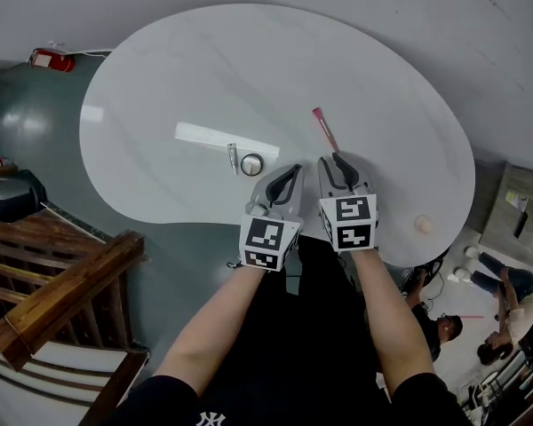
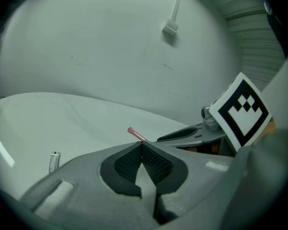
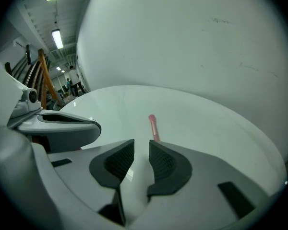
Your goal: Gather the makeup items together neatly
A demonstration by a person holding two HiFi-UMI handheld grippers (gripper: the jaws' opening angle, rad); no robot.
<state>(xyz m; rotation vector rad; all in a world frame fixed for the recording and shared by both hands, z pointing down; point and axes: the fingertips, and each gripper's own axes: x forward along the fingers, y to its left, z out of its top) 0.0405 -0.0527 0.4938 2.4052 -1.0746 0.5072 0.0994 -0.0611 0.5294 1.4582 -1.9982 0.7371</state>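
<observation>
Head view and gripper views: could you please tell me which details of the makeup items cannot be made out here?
Pink brush: near end hidden behind the right gripper, head view.
Ring-shaped item: too small to identify, head view.
Silver tube: lower end hidden by the left gripper body, left gripper view.
Pale round object: too small, head view.

glossy smooth table point(image 1: 204, 60); shiny metallic tube point(image 1: 233, 158); left gripper point(image 2: 142, 144) matt grey plastic
</observation>
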